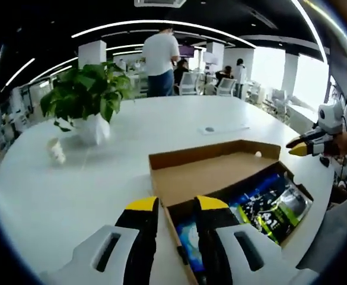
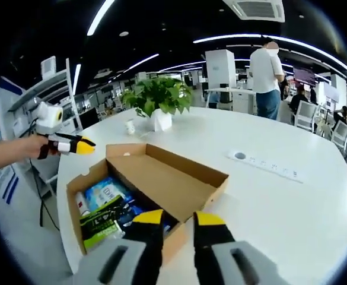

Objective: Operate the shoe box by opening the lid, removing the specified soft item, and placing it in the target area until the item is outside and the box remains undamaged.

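Note:
The brown shoe box (image 1: 172, 222) lies open on the white table, its lid (image 1: 215, 172) folded back flat. Inside are a black-and-green soft packet (image 1: 274, 208) and a blue packet (image 1: 191, 237). My left gripper (image 1: 177, 205) hovers over the box's near corner, jaws slightly apart with nothing between them. The right gripper (image 1: 298, 148) is held beyond the box's far side. In the right gripper view, the box (image 2: 72, 205) shows the black-and-green packet (image 2: 105, 217) and the blue packet (image 2: 105, 191). My right gripper (image 2: 178, 218) is at the box's near edge, open and empty. The left gripper (image 2: 81, 144) is at the left.
A potted plant (image 1: 87, 95) (image 2: 158, 98) stands on the table beyond the box, with a small white object (image 1: 57, 151) (image 2: 130, 126) beside it. A flat power strip (image 1: 223, 128) (image 2: 262, 163) lies on the tabletop. A person (image 1: 159, 56) (image 2: 265, 71) stands behind the table near chairs.

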